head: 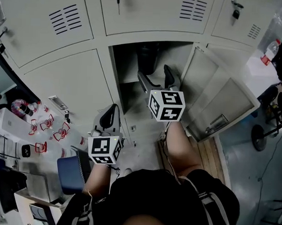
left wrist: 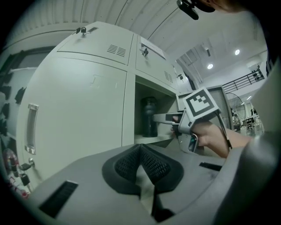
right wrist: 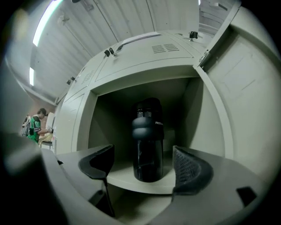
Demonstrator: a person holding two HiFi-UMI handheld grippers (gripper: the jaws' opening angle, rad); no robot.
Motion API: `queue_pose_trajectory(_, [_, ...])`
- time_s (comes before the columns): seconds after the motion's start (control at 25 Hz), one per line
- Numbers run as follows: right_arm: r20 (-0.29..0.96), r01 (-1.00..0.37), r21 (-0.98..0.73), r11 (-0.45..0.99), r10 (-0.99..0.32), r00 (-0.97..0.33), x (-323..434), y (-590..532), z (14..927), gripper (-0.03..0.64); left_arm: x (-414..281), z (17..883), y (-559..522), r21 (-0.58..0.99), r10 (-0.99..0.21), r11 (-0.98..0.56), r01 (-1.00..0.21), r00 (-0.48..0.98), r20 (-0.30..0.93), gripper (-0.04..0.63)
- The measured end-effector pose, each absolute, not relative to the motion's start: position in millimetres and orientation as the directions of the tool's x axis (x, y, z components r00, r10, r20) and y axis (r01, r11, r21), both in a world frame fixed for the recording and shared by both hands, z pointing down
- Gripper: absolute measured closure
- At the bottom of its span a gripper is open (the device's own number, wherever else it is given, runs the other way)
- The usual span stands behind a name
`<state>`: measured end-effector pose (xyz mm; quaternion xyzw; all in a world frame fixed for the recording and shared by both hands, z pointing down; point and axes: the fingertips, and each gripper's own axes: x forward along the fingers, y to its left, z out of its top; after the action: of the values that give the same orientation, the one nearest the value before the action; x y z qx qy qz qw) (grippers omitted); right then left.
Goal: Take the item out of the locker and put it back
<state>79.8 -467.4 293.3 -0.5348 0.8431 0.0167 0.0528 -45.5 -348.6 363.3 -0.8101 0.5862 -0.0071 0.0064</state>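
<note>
Holds the right gripper (right wrist: 144,159) about level at the mouth of the open locker compartment (right wrist: 112,123), fingers (right wrist: 189,169) spread wide and closed on nothing. Frames the black water bottle (right wrist: 148,140) in the gap between those fingers, beyond their tips. Stands upright on the compartment's shelf (right wrist: 123,177) near the front edge, touched by neither pad. Bears a bulbous cap and small white lettering, perhaps a brand name, too small to read. Leaves the locker door (right wrist: 246,83) swung open on the outer side of the right-hand finger.

Holds the left gripper (left wrist: 140,151) back and lower, beside the closed door (left wrist: 74,114) of the neighbouring locker. Shows its fingers together, mesh pads (left wrist: 153,165) meeting in a V with nothing between them. Looks past those shut fingers, ahead and to their right, at the right gripper and the hand (left wrist: 215,138) on its handle, with the bottle just beyond that gripper's fingertips inside the shadowed compartment.
</note>
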Motion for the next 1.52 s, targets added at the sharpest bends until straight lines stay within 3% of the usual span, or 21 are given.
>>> queue_pose_trajectory(0.84, [0.156,-0.897,-0.057,0.438,-0.884,-0.441,54.2,-548.7,302.1,0.202,-72.9,356.4,-342.3,-0.009,-0.97,-0.242,-0.97,0.243,-0.022,0.583])
queue_pose_trajectory(1.24, [0.168,-0.897,-0.042,0.441,-0.881,-0.441,53.0,-539.7,302.6,0.227,-80.5,355.9,-330.3,-0.004,-0.972,-0.232,-0.973,0.232,-0.025,0.583])
queue_pose_trajectory(1.52, [0.161,-0.847,-0.199,0.493,-0.836,-0.524,55.3,-513.0,299.9,0.227,-73.1,355.9,-325.5,-0.007,-0.967,-0.255,-0.967,0.255,-0.022,0.583])
